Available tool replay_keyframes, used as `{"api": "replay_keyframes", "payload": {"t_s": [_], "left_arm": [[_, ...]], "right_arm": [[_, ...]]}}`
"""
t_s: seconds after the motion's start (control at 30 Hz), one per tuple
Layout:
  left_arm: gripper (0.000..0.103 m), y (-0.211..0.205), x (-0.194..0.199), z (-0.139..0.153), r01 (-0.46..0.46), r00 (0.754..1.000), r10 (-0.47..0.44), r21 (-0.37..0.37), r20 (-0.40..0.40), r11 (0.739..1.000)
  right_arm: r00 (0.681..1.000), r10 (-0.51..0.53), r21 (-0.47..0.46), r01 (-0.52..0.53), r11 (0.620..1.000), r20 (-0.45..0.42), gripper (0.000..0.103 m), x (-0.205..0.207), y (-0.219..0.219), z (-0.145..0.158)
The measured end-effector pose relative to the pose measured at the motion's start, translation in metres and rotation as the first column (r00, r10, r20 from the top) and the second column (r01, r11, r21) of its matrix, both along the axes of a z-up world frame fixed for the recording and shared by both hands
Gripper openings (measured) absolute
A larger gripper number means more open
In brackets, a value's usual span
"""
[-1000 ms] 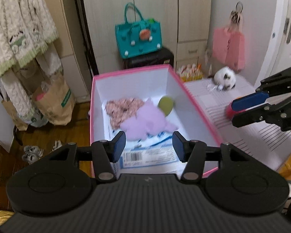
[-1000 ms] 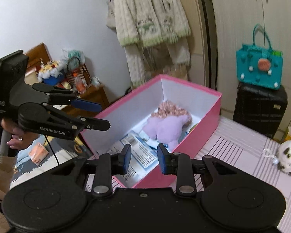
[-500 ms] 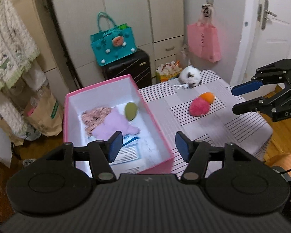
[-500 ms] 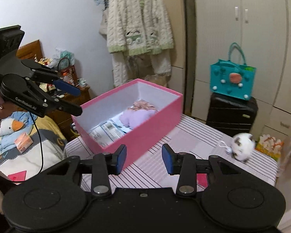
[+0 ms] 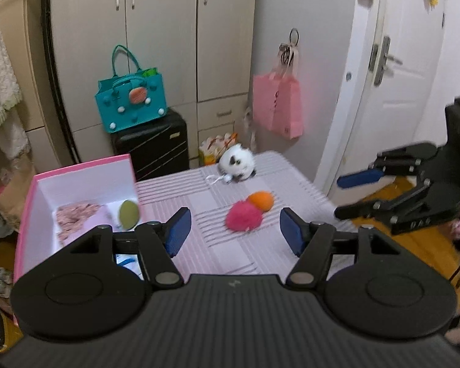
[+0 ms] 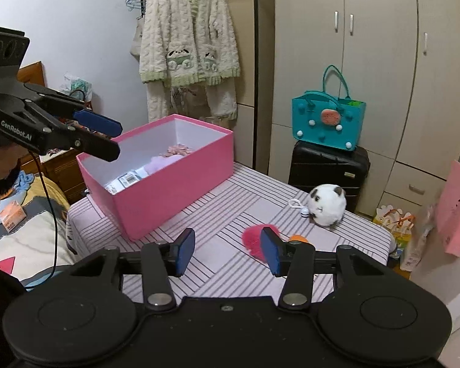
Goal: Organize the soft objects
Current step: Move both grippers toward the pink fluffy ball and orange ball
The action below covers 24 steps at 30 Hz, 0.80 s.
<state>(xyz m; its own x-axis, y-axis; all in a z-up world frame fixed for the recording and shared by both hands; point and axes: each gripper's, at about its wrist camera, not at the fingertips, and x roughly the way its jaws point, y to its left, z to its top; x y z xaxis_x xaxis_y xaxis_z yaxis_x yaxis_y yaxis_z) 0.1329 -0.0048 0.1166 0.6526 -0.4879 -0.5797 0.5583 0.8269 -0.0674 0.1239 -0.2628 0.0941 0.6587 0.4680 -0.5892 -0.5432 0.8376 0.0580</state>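
In the left wrist view the left gripper [image 5: 235, 230] sits at the bottom centre of the frame, its blue-padded fingers [image 5: 178, 230] apart and opening, with nothing between them. Seen through the gap, a fuzzy pink ball [image 5: 243, 217] lies on the striped bench [image 5: 276, 184], touching an orange ball [image 5: 261, 200] just behind it. Farther back, near the far edge of the bench, sits a white plush toy [image 5: 237, 163] with dark patches and a small white cord at its side. At the left of the frame stands the pink box [image 5: 27, 202], open at the top; inside it are a pinkish patterned cloth [image 5: 76, 216], a green round thing [image 5: 129, 219] against the right wall, and some printed paper at the bottom. The right gripper [image 5: 342, 197] hangs at the right edge of the frame, beyond the bench side, holding nothing.

In the right wrist view the right gripper [image 6: 228, 253] fills the lower centre; its fingers [image 6: 185, 253] are apart and opening, empty, above the striped cover. The pink ball [image 6: 254, 239] is partly hidden behind the right finger, the orange one [image 6: 298, 238] just showing beside it. The plush toy [image 6: 326, 204] is at centre right. The box [image 6: 174, 181] stands at centre left, a pale purple soft thing [image 6: 162, 163] visible inside. The left gripper [image 6: 107, 138] hangs at the upper left, over the near corner of the box.

A teal bag [image 6: 328, 122] rests on a black suitcase [image 6: 328, 168] behind the bench.
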Motion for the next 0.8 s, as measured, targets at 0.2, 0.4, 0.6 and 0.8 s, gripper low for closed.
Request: {"api": "replay_keyframes", "payload": {"t_s": [0.2, 0.4, 0.6, 0.8], "left_arm": [[0.066, -0.028, 0.015, -0.019, 0.025, 1.000, -0.025, -0.041, -0.006, 0.999], [0.073, -0.050, 0.034, -0.042, -0.011, 1.000, 0.012, -0.040, 0.009, 0.999], [0.077, -0.065, 0.050, -0.058, -0.019, 1.000, 0.017, -0.097, -0.021, 0.995], [0.078, -0.086, 0.062, -0.085, -0.037, 0.999, 0.033, -0.093, -0.037, 0.995]], "right_arm": [[0.998, -0.027, 0.030, 0.026, 0.999, 0.051, 0.065, 0.010, -0.021, -0.024], [0.993, -0.108, 0.076, 0.103, 0.992, 0.052, 0.067, 0.029, -0.039, -0.065], [0.965, -0.261, 0.167, 0.252, 0.953, 0.036, 0.067, 0.039, -0.051, -0.091], [0.950, -0.307, 0.212, 0.311, 0.927, -0.048, 0.067, 0.060, -0.056, -0.116]]}}
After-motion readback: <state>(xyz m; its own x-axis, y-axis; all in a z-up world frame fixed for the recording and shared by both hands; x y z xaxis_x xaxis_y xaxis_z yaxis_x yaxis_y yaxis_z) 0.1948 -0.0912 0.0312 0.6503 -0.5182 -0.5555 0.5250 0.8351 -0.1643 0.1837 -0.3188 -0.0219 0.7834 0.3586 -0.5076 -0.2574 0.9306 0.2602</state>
